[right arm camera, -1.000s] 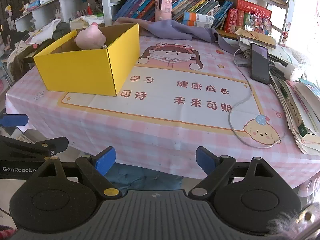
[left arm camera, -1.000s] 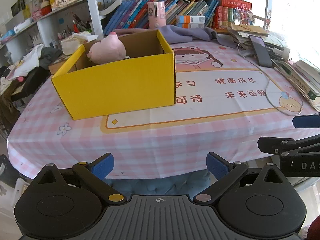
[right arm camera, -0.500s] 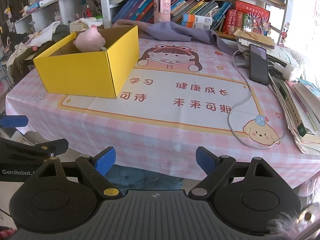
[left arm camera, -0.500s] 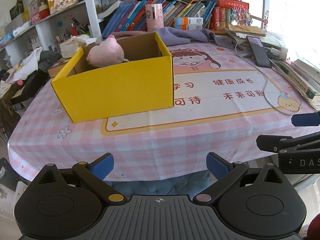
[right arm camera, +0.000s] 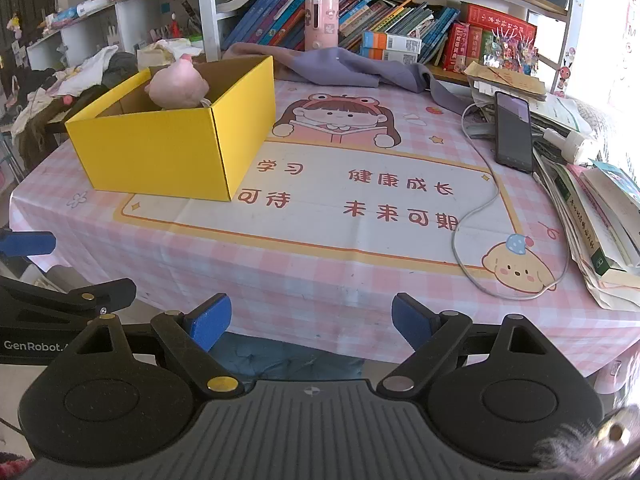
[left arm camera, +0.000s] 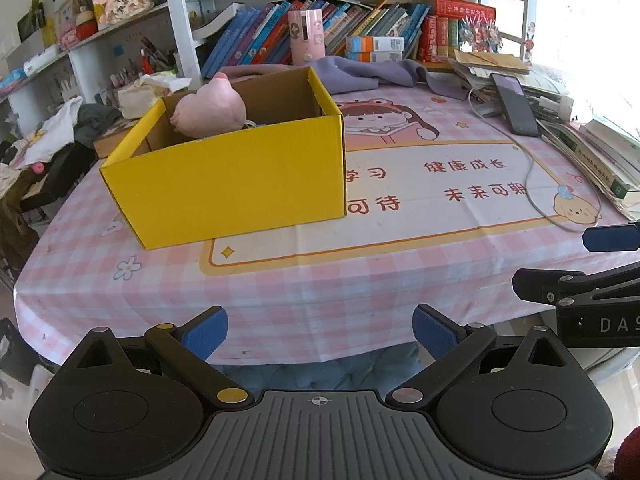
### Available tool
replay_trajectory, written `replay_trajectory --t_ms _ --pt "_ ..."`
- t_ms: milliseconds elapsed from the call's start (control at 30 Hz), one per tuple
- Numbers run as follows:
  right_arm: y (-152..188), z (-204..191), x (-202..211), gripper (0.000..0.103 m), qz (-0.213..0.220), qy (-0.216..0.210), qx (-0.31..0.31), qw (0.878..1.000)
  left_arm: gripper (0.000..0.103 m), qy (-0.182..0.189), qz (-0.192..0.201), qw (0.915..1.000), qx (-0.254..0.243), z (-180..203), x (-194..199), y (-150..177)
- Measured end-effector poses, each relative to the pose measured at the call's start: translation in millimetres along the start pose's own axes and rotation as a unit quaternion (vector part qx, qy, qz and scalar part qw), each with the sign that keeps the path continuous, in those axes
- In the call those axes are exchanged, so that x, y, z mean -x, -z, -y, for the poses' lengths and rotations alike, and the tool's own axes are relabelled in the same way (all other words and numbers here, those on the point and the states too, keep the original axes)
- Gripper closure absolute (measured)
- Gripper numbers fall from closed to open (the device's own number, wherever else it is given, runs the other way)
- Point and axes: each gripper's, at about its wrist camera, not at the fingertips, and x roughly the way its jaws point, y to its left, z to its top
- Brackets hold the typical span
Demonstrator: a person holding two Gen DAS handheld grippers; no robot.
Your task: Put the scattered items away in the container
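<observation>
The surface wears a pink checked cloth with a cartoon print; behind it white shelves hold rows of leaning books; a side shelf at the left carries clutter and clothes; strong daylight floods in from the right.
</observation>
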Motion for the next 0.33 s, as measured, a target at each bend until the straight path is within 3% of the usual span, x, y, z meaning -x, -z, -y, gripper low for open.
replay_trajectory --t_ms 333 --pt "-3.5 1.7 -4.9 0.016 -0.004 0.002 0.001 1.000 0.003 0.018 0.007 0.9998 -0.002 -2.3 -6.6 -5.3"
